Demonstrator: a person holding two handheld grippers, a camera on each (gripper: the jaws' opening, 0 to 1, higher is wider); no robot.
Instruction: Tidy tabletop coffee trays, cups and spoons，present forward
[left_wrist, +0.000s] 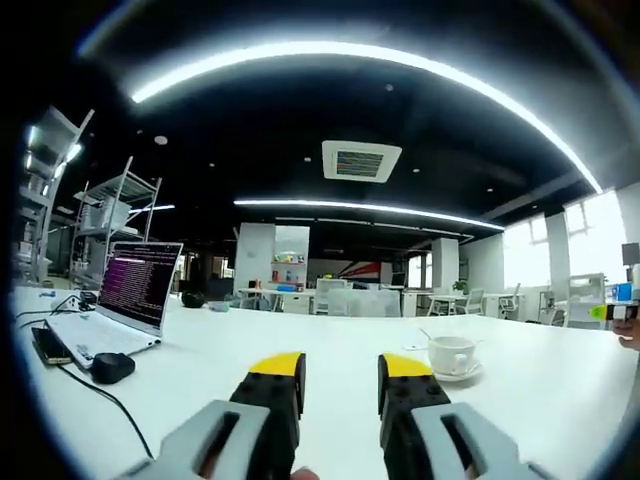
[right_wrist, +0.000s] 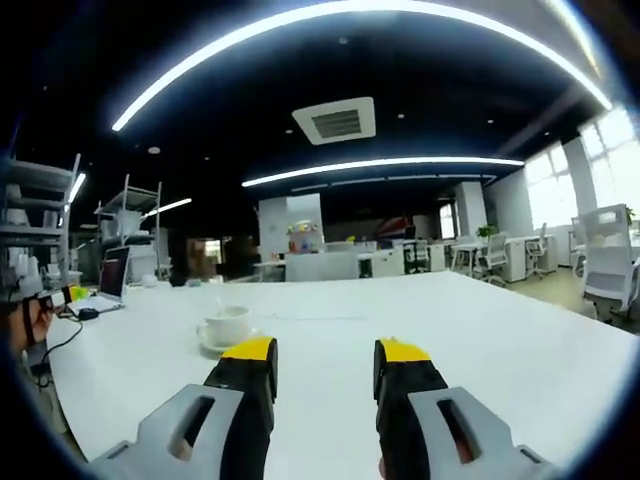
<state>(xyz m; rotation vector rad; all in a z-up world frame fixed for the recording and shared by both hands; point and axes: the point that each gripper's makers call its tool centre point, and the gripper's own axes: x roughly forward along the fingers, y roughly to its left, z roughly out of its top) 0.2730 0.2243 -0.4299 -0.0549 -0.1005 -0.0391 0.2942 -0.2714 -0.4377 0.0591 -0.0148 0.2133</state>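
Hovering above a wide white table (left_wrist: 330, 360), two hand-held grippers wait with the tidying apparently not yet begun — the left gripper (left_wrist: 341, 372) and the right gripper (right_wrist: 325, 356) both stand with jaws parted and nothing between them.

The one piece of coffee ware in sight, a white cup (left_wrist: 449, 353) with what looks like a spoon resting in it, sits on its saucer (left_wrist: 456, 375) out on the bare tabletop, untouched. In the left gripper view it lies ahead and just to the right of the jaws; in the right gripper view the same cup (right_wrist: 226, 325) stands ahead and to the left, placing it roughly between the two tools and a little beyond their yellow tips. No tray can be made out.

An open laptop (left_wrist: 128, 300), a black mouse (left_wrist: 112, 367) and trailing cables occupy the table's far left — well apart from the cup.
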